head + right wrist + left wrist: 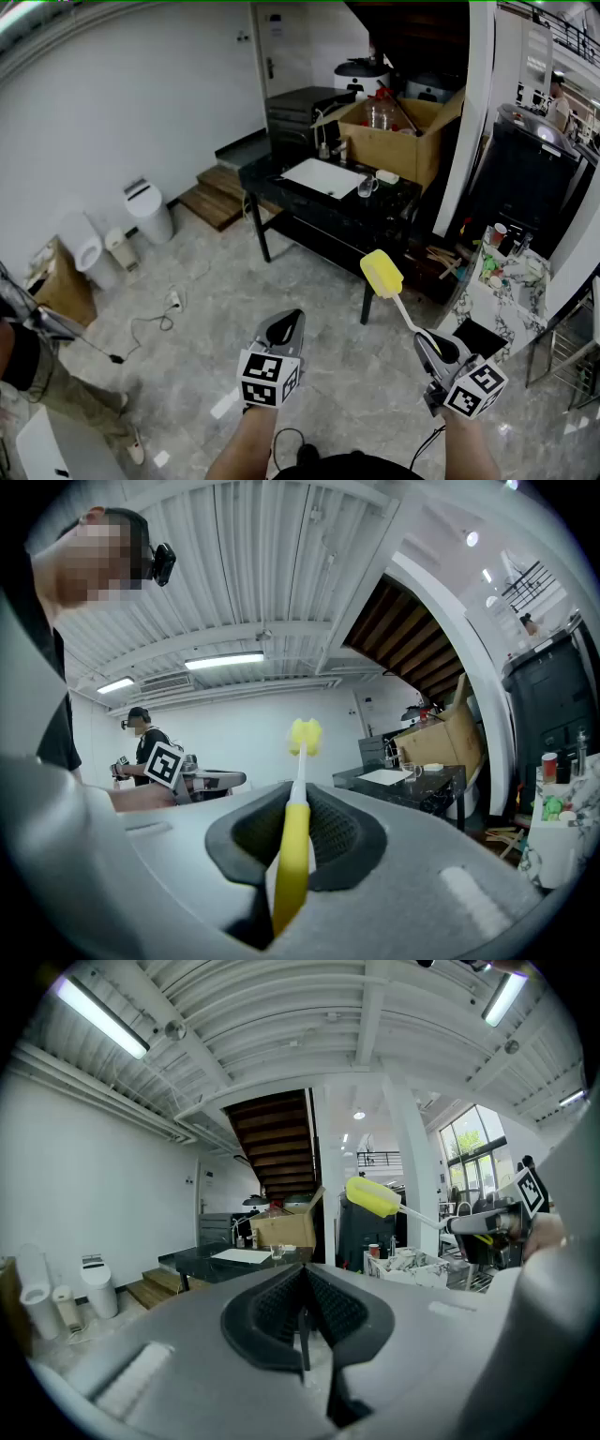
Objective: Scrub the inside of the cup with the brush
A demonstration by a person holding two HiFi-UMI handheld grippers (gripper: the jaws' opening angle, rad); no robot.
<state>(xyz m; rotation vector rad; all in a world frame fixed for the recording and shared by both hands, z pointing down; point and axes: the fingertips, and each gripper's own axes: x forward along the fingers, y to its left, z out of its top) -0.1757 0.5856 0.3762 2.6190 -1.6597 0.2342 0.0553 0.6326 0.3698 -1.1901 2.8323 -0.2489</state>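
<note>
Left tongs (287, 323): forearm extended, held about level, jaws closed together, nothing between.
Right tongs (437, 345): level, clamped on the yellow handle of the brush (394, 292), head forward.
Cup (367, 186): on black desk (281, 190), well apart from both.

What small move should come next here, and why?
Probably walk toward the dark table: the right gripper already grips the brush, but the cup stands far off there, and the left gripper is shut and empty.
</note>
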